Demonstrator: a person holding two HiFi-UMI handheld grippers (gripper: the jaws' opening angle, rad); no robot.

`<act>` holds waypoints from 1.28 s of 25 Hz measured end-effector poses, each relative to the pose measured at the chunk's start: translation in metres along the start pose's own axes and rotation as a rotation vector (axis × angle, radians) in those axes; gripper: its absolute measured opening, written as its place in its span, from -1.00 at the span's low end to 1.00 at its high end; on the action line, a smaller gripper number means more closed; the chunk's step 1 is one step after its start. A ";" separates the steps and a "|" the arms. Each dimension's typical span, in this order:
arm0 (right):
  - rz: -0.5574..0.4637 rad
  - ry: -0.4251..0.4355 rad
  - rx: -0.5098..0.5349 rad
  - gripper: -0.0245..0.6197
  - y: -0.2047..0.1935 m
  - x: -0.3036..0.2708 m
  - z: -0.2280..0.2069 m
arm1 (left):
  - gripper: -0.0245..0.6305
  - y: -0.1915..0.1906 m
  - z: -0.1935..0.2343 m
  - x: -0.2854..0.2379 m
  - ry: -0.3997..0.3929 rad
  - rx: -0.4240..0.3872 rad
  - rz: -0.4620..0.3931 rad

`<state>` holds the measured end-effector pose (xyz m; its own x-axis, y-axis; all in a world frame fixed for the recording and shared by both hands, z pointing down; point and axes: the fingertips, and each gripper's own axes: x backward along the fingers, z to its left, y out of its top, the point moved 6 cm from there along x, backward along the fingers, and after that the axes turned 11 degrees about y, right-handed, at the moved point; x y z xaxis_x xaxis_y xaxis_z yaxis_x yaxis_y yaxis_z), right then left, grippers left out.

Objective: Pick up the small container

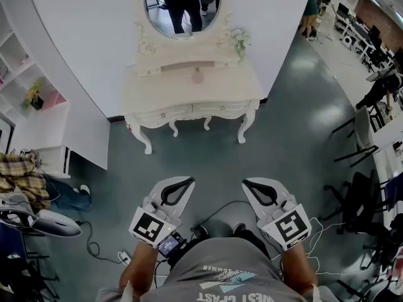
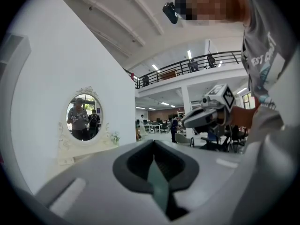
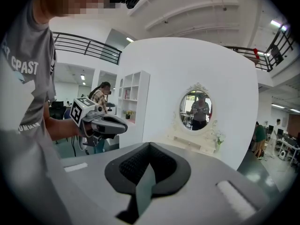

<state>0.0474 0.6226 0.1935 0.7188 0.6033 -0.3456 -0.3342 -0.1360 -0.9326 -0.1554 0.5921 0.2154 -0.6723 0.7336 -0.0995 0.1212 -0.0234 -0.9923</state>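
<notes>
Both grippers are just hanging out in front of the person, low over the grey floor [image 1: 283, 124] and well short of the white dressing table [image 1: 157, 93]. The left gripper [image 1: 189, 181] has its jaws pressed together at the tips with nothing in them, and its own view shows the same [image 2: 153, 142]. The right gripper [image 1: 247, 183] is also closed up tight and empty [image 3: 149, 144]. They sit side by side, pointing at the table.

The small container [image 1: 198, 75] sits on the tabletop around the middle, closer to the back edge, right under the oval mirror [image 1: 182, 5]. A little bunch of flowers [image 1: 240, 41] stands at the back right corner.
</notes>
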 end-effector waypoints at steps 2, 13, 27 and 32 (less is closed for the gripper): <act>-0.023 -0.005 -0.026 -0.92 0.003 -0.005 0.000 | -0.92 -0.001 0.004 0.001 -0.002 0.000 -0.005; -0.038 0.056 -0.058 -0.92 0.002 -0.048 -0.047 | -0.92 -0.011 0.032 -0.018 0.076 0.021 0.036; -0.075 0.226 -0.044 -0.92 -0.013 -0.090 -0.192 | -0.92 0.002 0.048 -0.136 0.230 0.009 0.095; -0.085 0.281 -0.042 -0.92 -0.023 -0.099 -0.232 | -0.92 0.002 0.045 -0.171 0.281 0.019 0.122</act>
<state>0.1257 0.3835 0.2248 0.8857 0.3737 -0.2756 -0.2441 -0.1302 -0.9610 -0.0730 0.4356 0.2270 -0.4248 0.8838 -0.1961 0.1732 -0.1332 -0.9758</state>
